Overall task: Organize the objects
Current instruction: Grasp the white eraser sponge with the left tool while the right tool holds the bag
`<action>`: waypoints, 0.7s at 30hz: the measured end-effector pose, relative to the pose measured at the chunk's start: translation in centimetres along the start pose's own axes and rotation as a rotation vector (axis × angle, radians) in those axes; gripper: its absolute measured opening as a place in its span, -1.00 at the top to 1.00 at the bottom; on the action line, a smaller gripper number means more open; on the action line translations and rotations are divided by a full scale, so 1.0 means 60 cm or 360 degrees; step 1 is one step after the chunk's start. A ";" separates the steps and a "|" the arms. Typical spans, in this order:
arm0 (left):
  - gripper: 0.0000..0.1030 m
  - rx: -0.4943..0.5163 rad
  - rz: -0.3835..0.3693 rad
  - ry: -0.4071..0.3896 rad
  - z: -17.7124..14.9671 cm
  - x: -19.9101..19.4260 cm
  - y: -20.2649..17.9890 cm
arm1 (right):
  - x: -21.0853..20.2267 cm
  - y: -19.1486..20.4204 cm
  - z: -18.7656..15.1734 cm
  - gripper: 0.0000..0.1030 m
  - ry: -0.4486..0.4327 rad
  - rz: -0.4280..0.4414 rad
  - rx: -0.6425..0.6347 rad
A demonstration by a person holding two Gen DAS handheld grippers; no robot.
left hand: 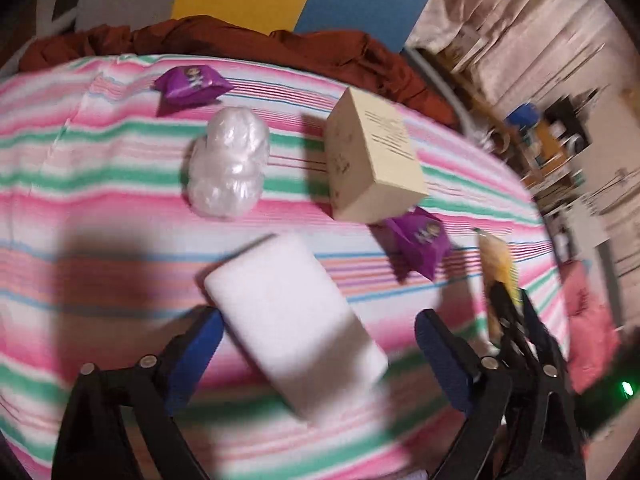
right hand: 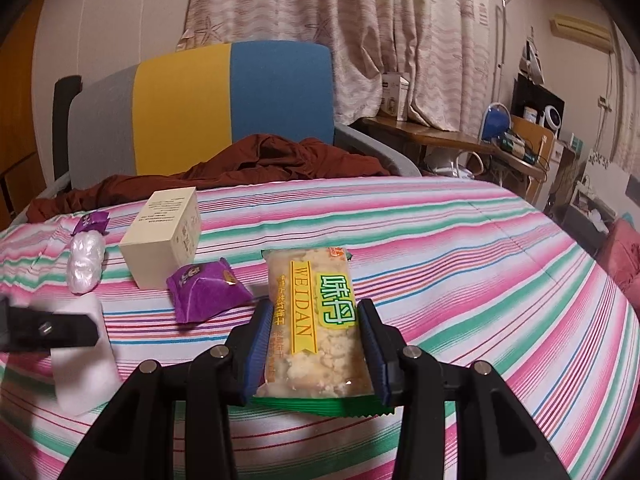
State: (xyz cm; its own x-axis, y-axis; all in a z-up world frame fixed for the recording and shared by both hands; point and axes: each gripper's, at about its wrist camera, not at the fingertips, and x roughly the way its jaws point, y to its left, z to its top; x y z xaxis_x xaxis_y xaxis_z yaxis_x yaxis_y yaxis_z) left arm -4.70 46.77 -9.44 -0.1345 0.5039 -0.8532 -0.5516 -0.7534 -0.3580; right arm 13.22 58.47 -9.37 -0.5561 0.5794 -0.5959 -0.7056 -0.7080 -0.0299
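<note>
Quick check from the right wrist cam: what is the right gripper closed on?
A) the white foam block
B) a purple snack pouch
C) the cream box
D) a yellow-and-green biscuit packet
D: the right gripper has its blue pads pressed against both sides of the biscuit packet, while the purple pouch, cream box and white block lie on the striped cover.

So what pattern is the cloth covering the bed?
Bedcover: horizontal stripes of pink, white and green, thin blue lines; clearest in the right wrist view.

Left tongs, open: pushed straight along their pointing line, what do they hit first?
Most likely the white foam block, lying between the open left tongs, then the striped bedcover. The view is blurred, so depth is uncertain.
</note>
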 end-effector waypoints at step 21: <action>-0.12 0.0196 -0.0022 -0.0296 -0.116 -0.077 0.053 | 0.006 -0.018 -0.002 0.17 0.0025 0.0023 0.0111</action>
State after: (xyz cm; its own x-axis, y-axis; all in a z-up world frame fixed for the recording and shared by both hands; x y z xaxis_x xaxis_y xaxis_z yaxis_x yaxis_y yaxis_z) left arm -0.07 39.10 -9.25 -0.2691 0.5917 -0.7599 -0.6492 -0.6943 -0.3107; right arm 13.85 59.40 -9.62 -0.5600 0.5623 -0.6085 -0.7265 -0.6863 0.0344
